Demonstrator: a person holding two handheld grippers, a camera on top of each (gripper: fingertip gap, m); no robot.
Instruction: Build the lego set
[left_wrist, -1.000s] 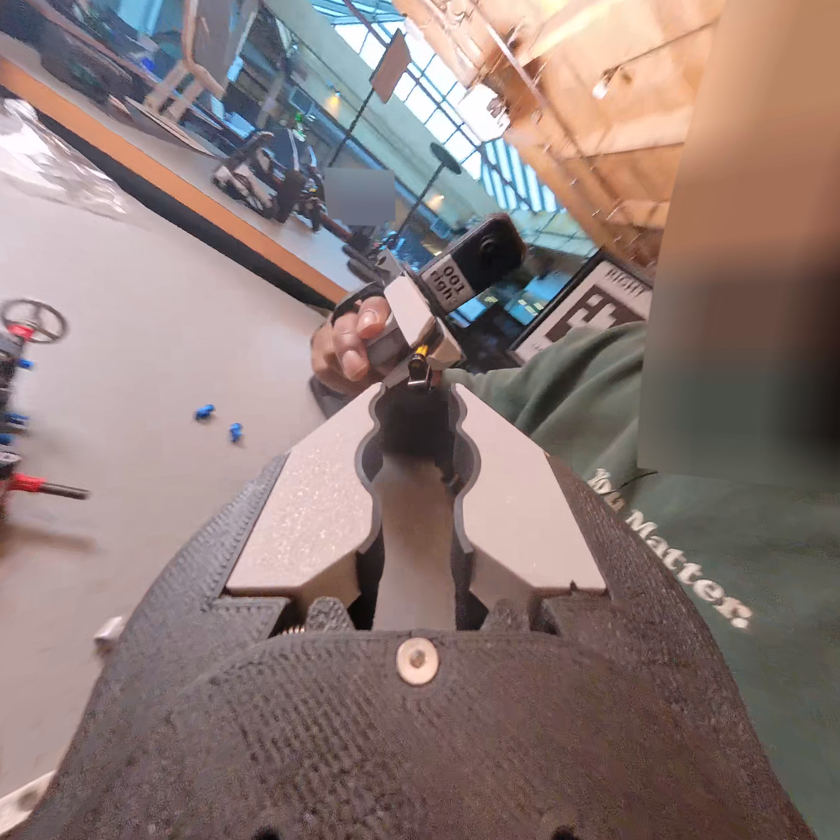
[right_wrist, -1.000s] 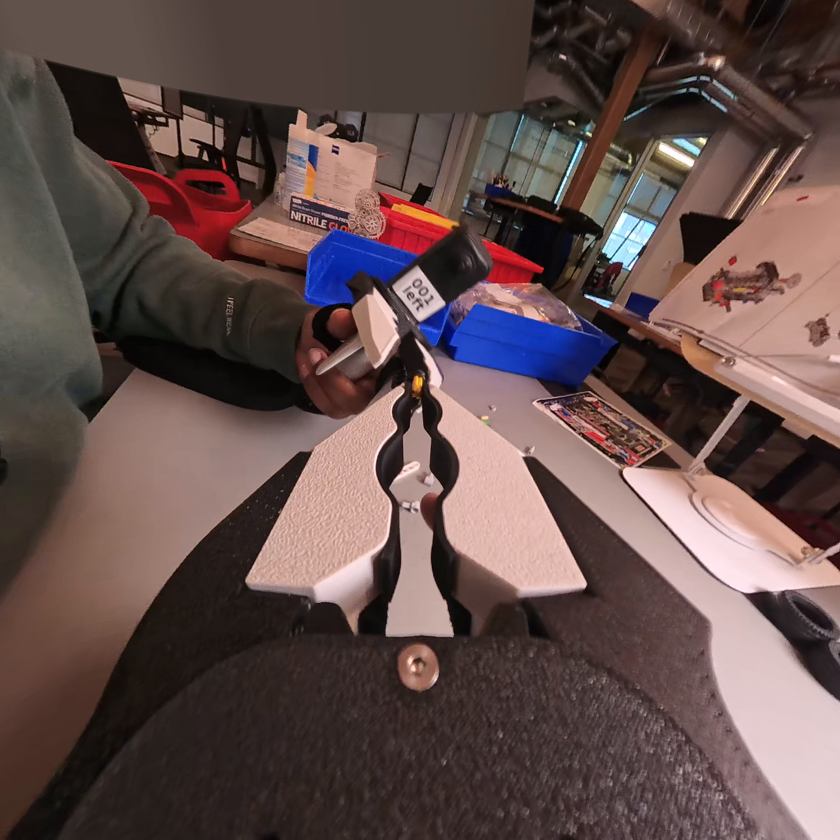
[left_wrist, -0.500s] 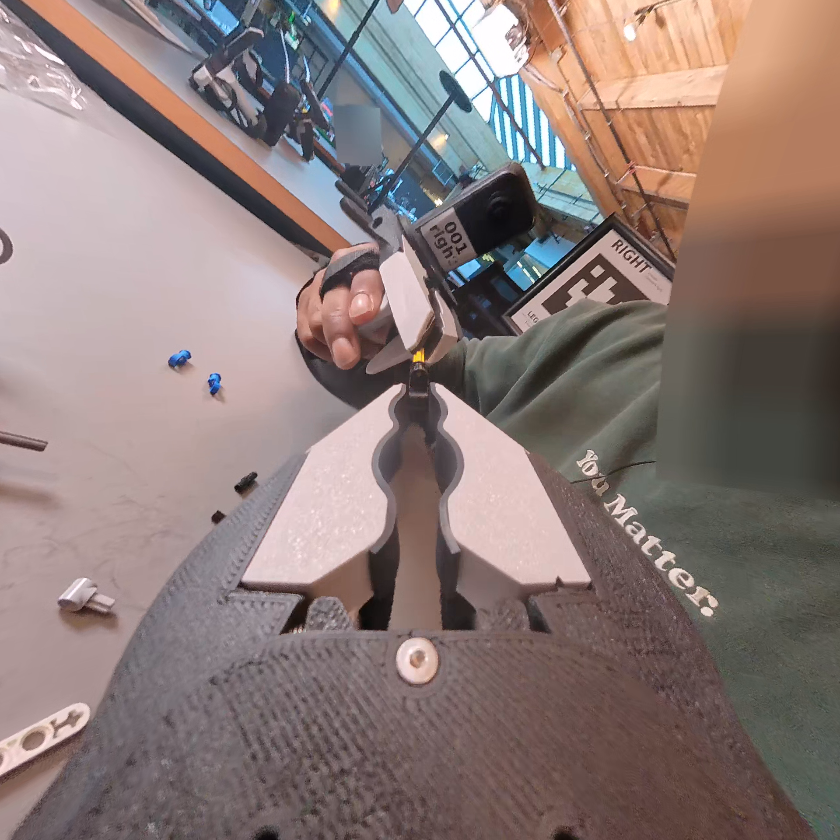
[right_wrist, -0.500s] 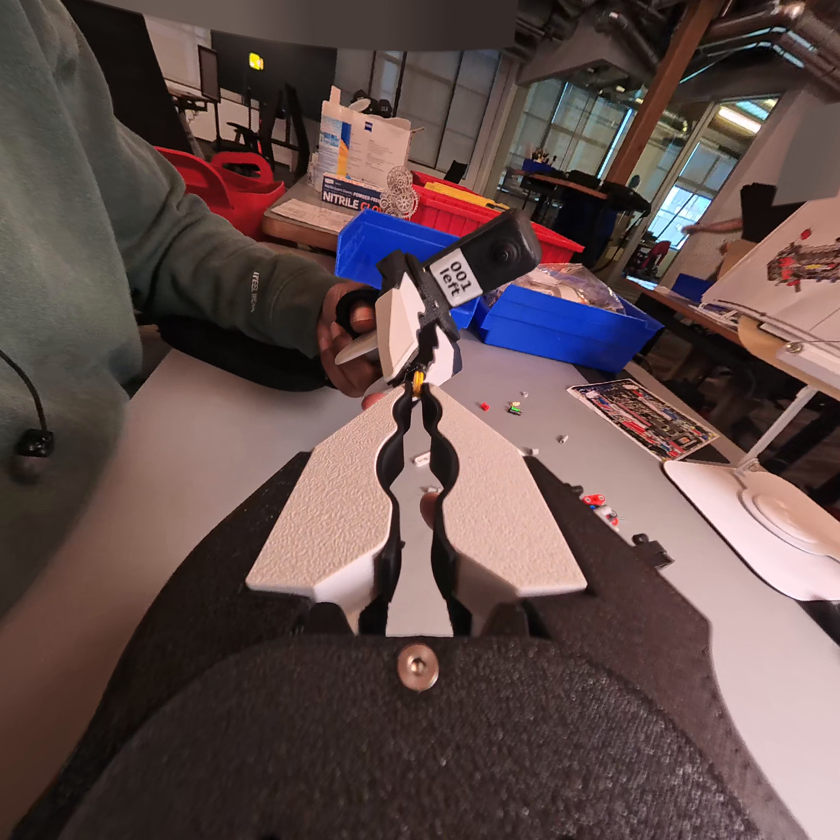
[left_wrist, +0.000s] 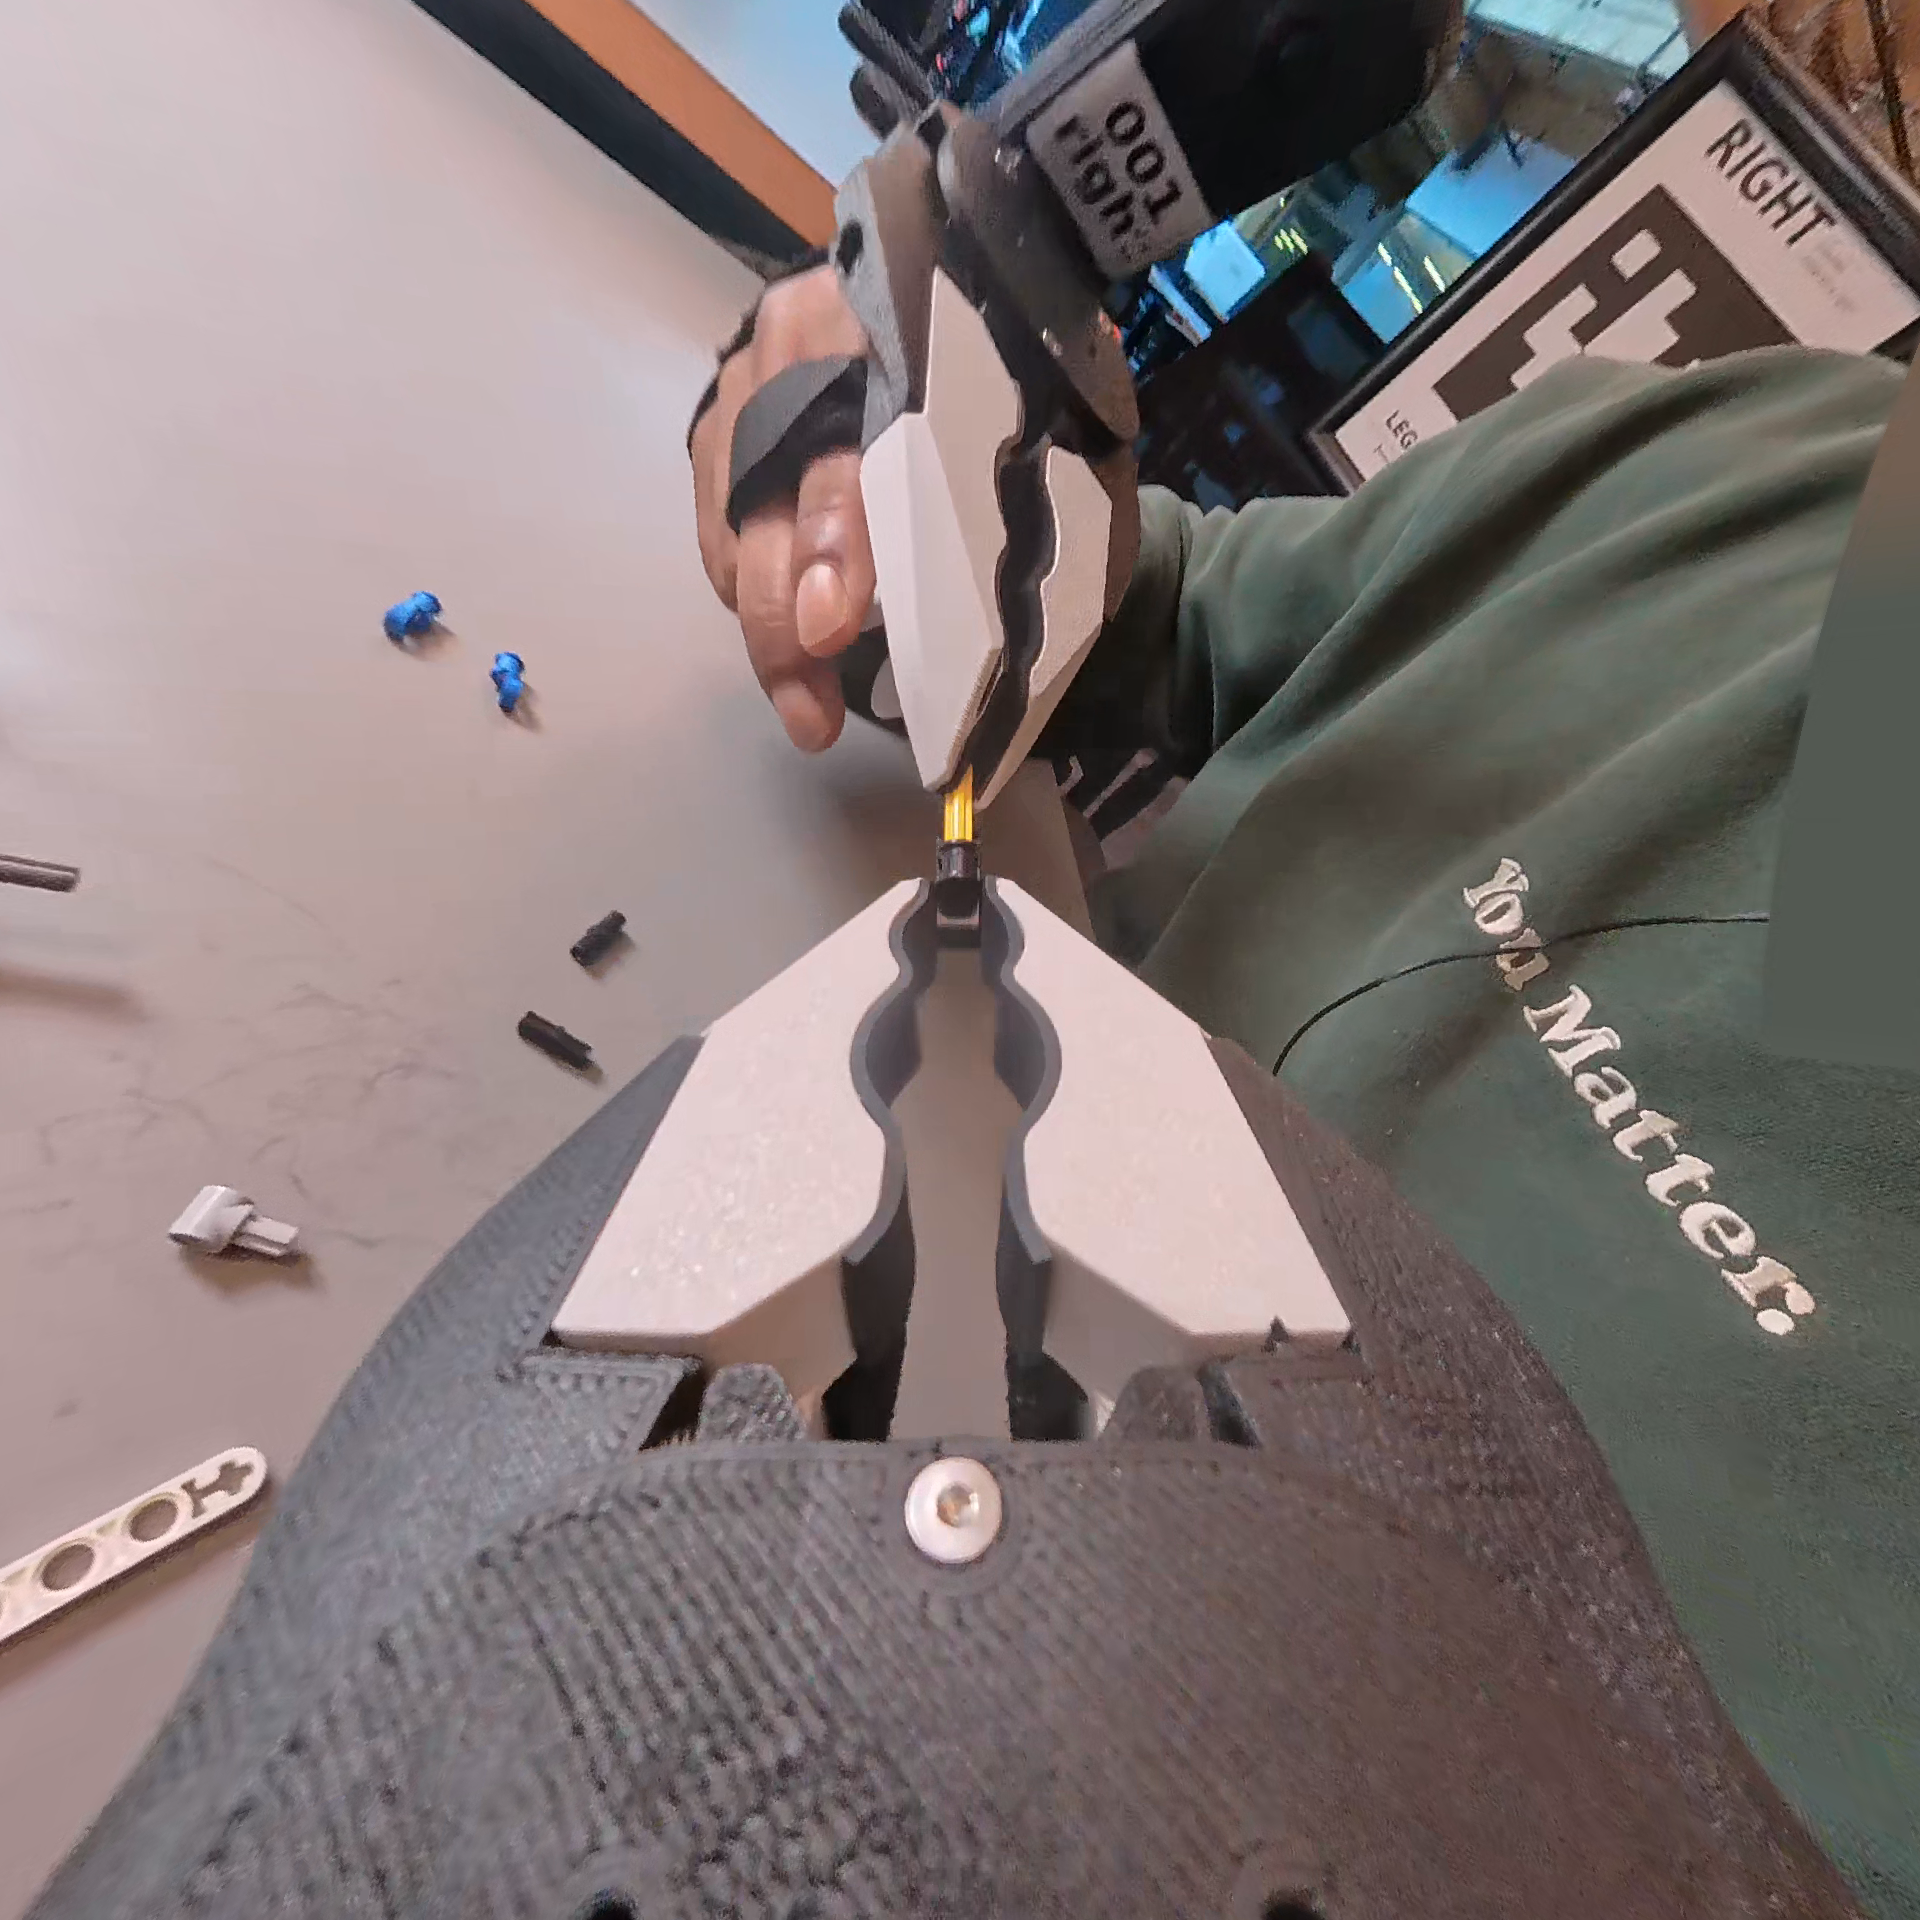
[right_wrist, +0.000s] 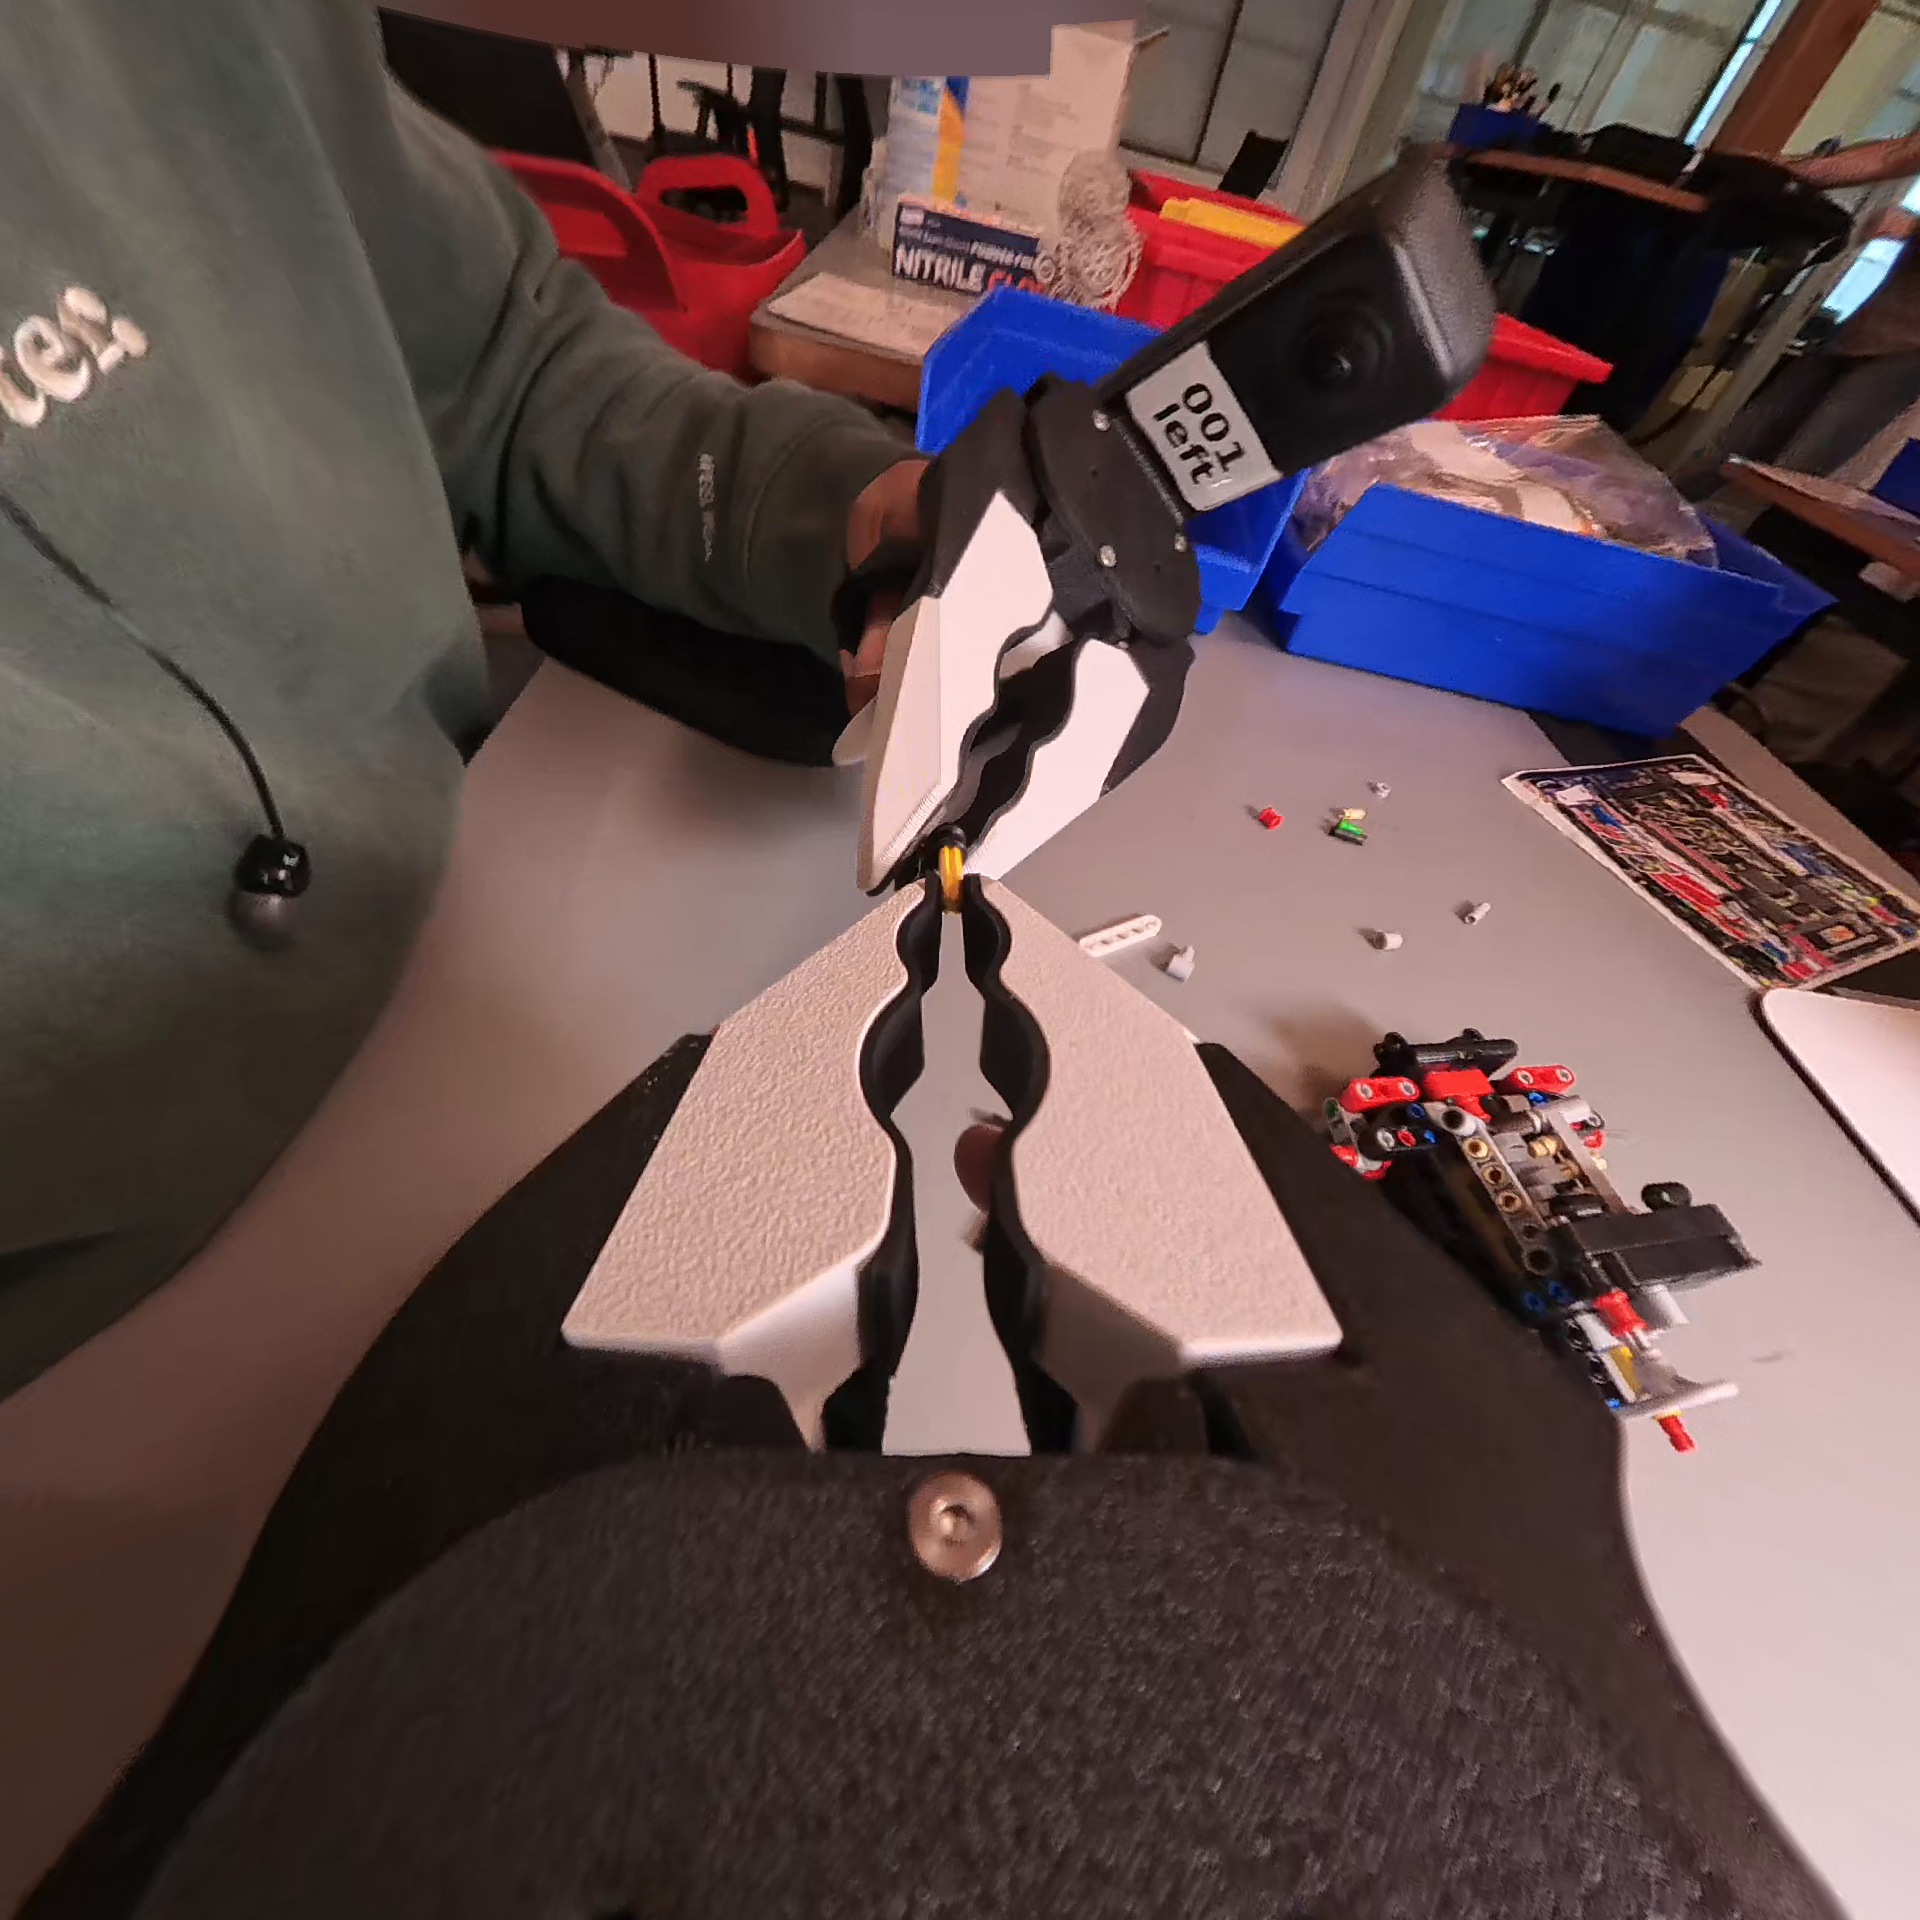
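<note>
Left gripper (left_wrist: 956, 902) jaws pinch black connector (left_wrist: 955, 883); right gripper (right_wrist: 948, 896) jaws pinch yellow axle (left_wrist: 961, 812).

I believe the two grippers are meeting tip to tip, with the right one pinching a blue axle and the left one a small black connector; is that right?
Not quite: the axle in the right gripper is yellow, not blue, as the left wrist view shows. The rest stands: the left gripper pinches a small black connector, tip to tip with the right.
</note>
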